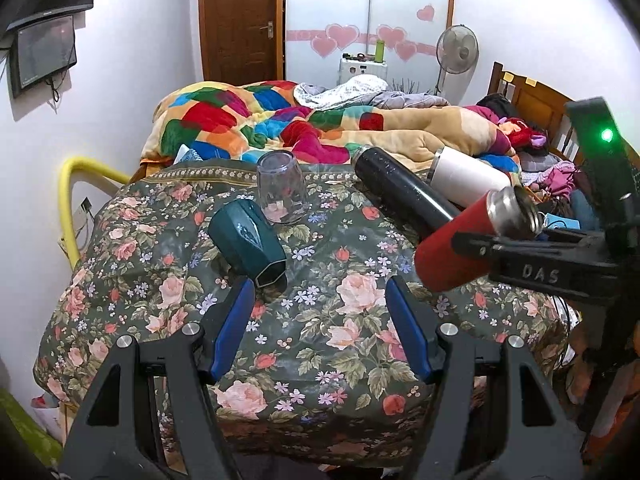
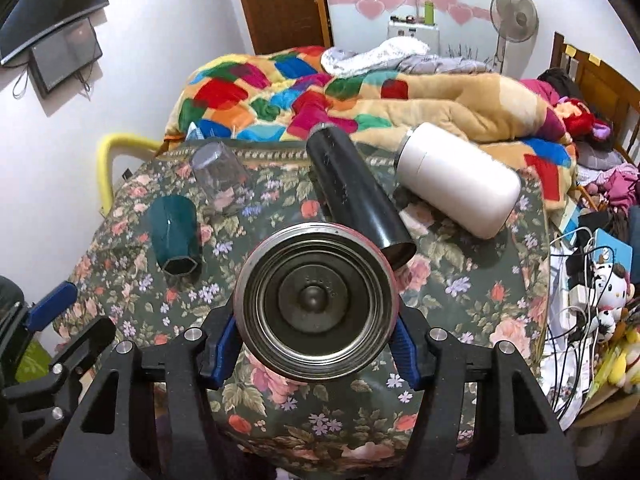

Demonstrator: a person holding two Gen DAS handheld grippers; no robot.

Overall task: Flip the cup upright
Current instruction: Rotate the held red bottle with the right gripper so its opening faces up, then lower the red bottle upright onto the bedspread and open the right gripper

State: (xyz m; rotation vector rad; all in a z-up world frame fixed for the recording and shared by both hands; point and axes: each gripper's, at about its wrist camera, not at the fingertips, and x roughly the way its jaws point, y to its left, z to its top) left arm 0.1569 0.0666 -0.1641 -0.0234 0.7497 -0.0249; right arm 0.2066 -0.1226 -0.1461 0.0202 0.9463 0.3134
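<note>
My right gripper (image 2: 316, 344) is shut on a red flask (image 2: 316, 308), lifted off the floral cloth and tilted, its steel mouth facing the right wrist camera; it also shows in the left wrist view (image 1: 460, 248), held by the right gripper (image 1: 532, 256). My left gripper (image 1: 320, 308) is open and empty, low over the cloth, just in front of a teal cup (image 1: 248, 244) lying on its side. A clear glass (image 1: 282, 188) stands upside down behind it. A black flask (image 1: 404, 188) and a white flask (image 1: 468, 178) lie on their sides.
The floral-cloth table (image 1: 320, 360) stands against a bed with a patchwork blanket (image 1: 260, 120). Cables, toys and clutter (image 2: 592, 280) lie to the right. A yellow pipe (image 1: 68, 200) runs at the left. The teal cup (image 2: 176, 236), glass (image 2: 220, 184), black flask (image 2: 356, 196) and white flask (image 2: 460, 180) show in the right wrist view.
</note>
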